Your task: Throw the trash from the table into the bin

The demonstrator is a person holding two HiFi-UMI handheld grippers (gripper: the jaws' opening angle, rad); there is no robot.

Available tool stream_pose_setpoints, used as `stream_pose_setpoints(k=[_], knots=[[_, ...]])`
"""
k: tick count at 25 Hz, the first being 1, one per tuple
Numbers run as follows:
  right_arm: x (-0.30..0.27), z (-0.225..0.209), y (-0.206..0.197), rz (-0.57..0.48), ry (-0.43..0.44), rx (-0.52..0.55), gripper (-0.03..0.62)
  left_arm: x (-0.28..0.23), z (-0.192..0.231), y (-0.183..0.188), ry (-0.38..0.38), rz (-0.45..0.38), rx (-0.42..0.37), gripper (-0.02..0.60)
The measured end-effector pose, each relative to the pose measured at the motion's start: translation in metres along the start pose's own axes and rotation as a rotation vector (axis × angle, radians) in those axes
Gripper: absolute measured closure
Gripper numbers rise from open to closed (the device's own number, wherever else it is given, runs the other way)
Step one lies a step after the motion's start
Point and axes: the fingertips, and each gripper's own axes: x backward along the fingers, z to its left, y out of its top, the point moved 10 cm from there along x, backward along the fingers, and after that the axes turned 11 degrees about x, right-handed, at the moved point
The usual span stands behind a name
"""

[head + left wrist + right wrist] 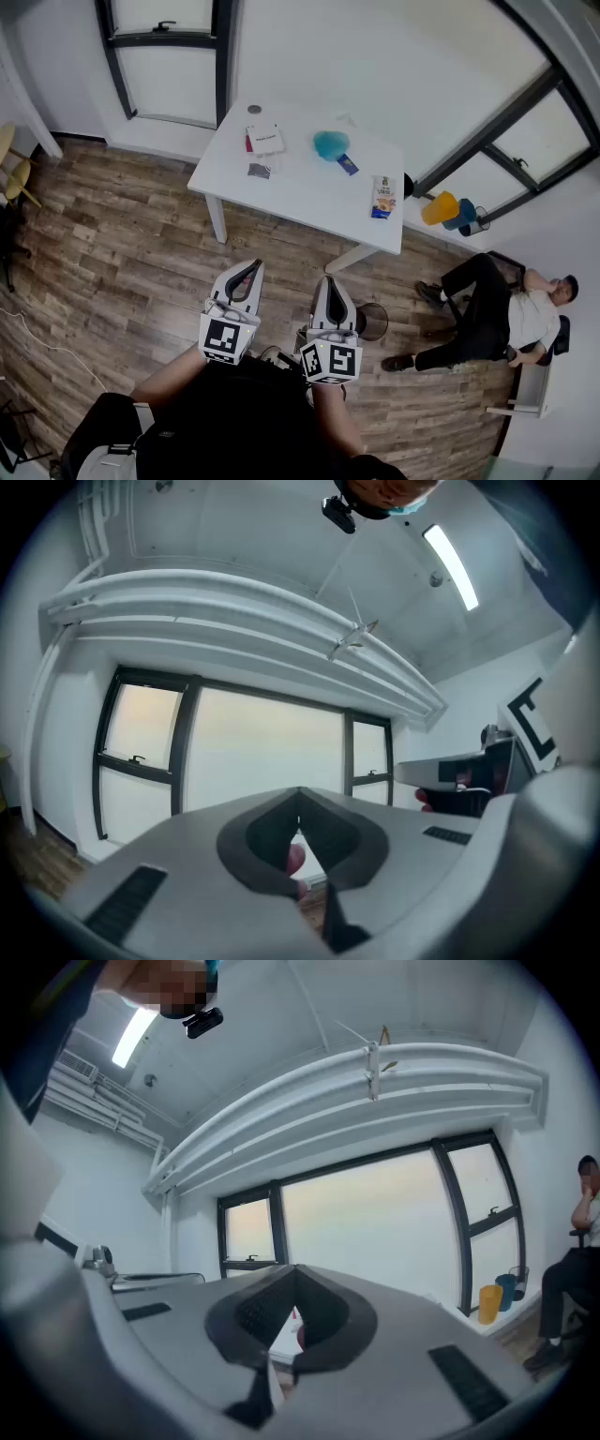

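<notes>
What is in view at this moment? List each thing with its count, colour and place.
table: 1, white, by the far wall
snack packet: 1, yellow and blue, table's right end
crumpled bag: 1, teal, table's middle
small wrapper: 1, dark blue, beside the crumpled bag
flat packet: 1, white and red, table's left part
sachet: 1, grey, table's left front
round disc: 1, dark, table's far left corner
bin: 1, dark, on the floor before the table
yellow cup: 1, right sill
blue cup: 1, right sill
seated person: 1, at right
left gripper: grey, jaws shut, empty
right gripper: grey, jaws shut, empty
</notes>
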Motion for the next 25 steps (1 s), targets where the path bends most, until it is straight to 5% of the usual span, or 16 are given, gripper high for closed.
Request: stream_pose_setpoints(k=[12, 25], knots=[[0.013, -0.006, 0.000, 0.003, -0.033, -0.026, 0.589, 0.004, -0.005, 0.000, 0.012, -0.003, 0.004, 0.584], [0.010, -0.069, -0.018, 0.036, 0.037, -0.028, 0.589, -0.029, -0.049, -0.026, 0.097, 0.029, 0.018, 0.584]])
